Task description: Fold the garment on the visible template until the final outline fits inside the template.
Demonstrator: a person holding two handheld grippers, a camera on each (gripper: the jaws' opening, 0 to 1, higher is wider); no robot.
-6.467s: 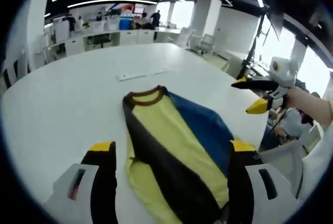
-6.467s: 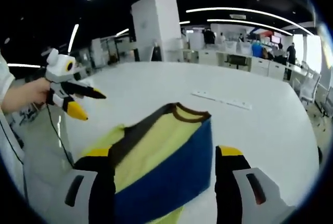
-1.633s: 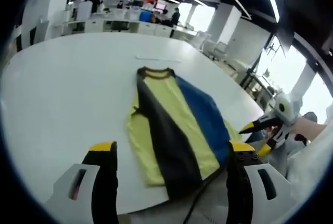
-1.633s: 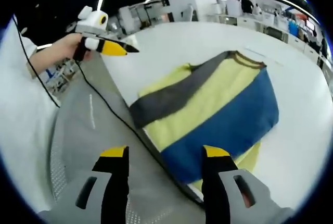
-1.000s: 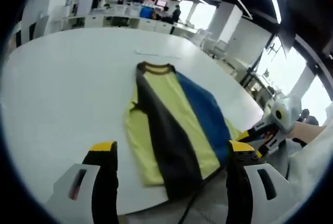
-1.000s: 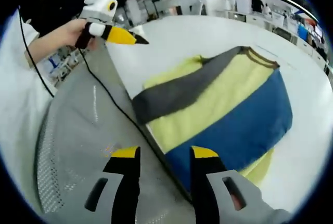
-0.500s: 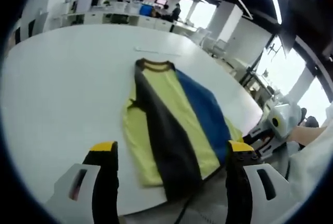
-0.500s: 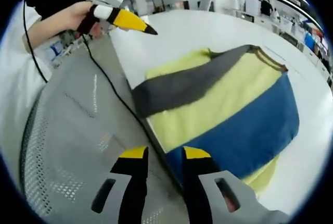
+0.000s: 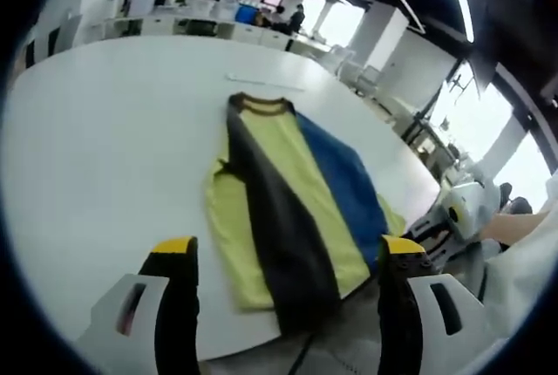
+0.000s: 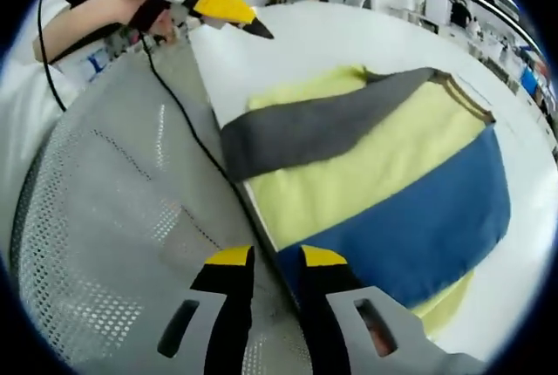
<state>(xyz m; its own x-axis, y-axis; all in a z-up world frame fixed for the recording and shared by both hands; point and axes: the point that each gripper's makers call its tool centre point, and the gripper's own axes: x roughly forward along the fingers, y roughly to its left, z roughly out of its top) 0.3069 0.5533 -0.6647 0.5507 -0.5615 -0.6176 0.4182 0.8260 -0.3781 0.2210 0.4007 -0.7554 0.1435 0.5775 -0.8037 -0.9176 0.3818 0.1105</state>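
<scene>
Garment (image 9: 288,192) lies lengthwise on the tabletop (image 9: 96,166), hem nearest; right gripper (image 10: 268,262), fingers nearly closed, is closer; left gripper (image 9: 279,257) fingers open.

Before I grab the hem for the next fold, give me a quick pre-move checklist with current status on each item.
1. Garment lies flat on the white table, sleeves folded in: ok.
2. Whole garment in view, collar to hem: ok in the left gripper view.
3. Left gripper open, holding nothing: ok.
4. Right gripper jaws nearly together at the hem's edge: whether cloth is pinched, cannot tell.
5. Template outline on the table: cannot tell, no marking is distinguishable.
6. Black cable runs along the hem edge by the mesh chair: not ok, may snag.
</scene>
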